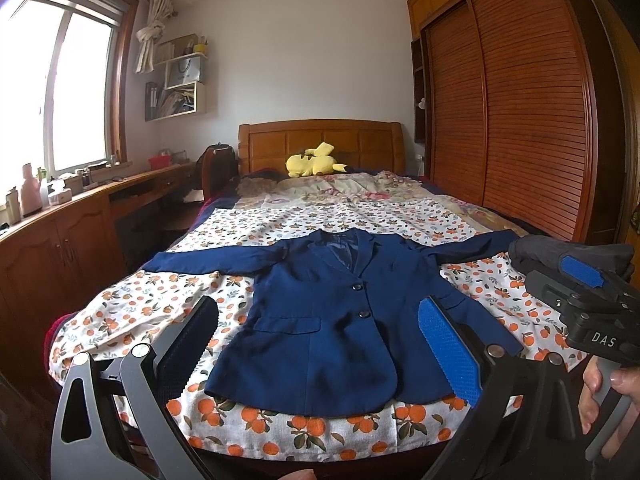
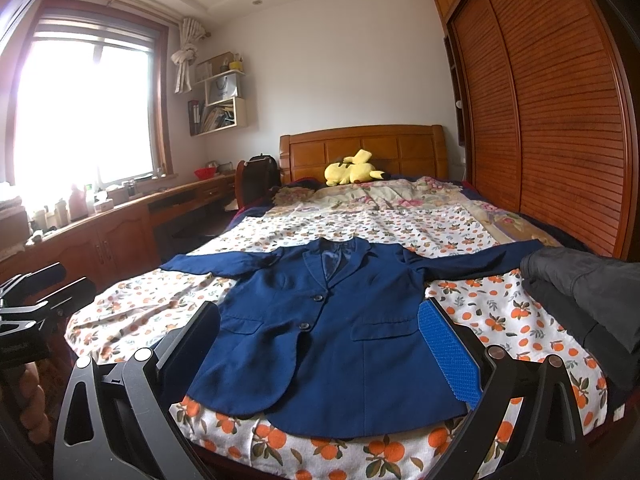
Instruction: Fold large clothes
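Observation:
A navy blue blazer (image 1: 332, 312) lies flat and face up on the bed, buttoned, both sleeves spread out sideways; it also shows in the right wrist view (image 2: 332, 340). My left gripper (image 1: 320, 320) is open and empty, held above the foot of the bed near the blazer's hem. My right gripper (image 2: 320, 328) is open and empty too, a little to the right; its body shows at the right edge of the left wrist view (image 1: 580, 292). Neither gripper touches the blazer.
The bed has an orange-print sheet (image 1: 160, 292). A dark grey folded garment (image 2: 580, 292) lies on the bed's right side. A yellow plush toy (image 1: 312, 162) sits by the wooden headboard (image 1: 320, 136). A wardrobe (image 1: 500, 100) stands right, a desk counter (image 1: 80, 200) left.

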A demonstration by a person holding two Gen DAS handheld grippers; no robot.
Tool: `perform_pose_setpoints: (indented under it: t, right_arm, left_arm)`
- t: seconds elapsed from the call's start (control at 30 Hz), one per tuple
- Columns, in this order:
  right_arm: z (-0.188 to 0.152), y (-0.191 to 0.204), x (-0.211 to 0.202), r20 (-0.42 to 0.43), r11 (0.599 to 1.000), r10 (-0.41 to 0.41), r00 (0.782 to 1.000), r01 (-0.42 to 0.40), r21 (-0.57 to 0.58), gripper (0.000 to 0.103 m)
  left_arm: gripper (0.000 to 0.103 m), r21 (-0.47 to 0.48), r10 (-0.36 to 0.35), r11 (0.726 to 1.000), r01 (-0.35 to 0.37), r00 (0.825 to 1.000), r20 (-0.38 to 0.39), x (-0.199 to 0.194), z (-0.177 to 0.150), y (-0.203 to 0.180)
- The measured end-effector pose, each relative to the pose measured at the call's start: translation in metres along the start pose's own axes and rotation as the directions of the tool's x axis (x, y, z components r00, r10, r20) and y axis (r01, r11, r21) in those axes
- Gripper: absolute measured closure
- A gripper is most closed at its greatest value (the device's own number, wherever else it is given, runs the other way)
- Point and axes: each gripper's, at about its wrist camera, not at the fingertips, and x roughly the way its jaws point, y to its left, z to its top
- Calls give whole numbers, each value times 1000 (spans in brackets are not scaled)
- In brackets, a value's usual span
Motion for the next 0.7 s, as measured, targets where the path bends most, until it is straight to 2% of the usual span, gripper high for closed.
perform_pose_setpoints:
  t: [0.43, 0.7]
  right_arm:
    - [-3, 5, 3, -8, 1000, -3, 1000, 3, -3, 7]
    - [-11, 4, 21, -25, 1000, 2, 1000, -2, -18, 7]
  left_arm:
    - [2, -1, 0, 1000, -1, 1000, -7, 1, 0, 2]
    - [2, -11, 0, 1000, -1, 999, -53, 25, -11, 11]
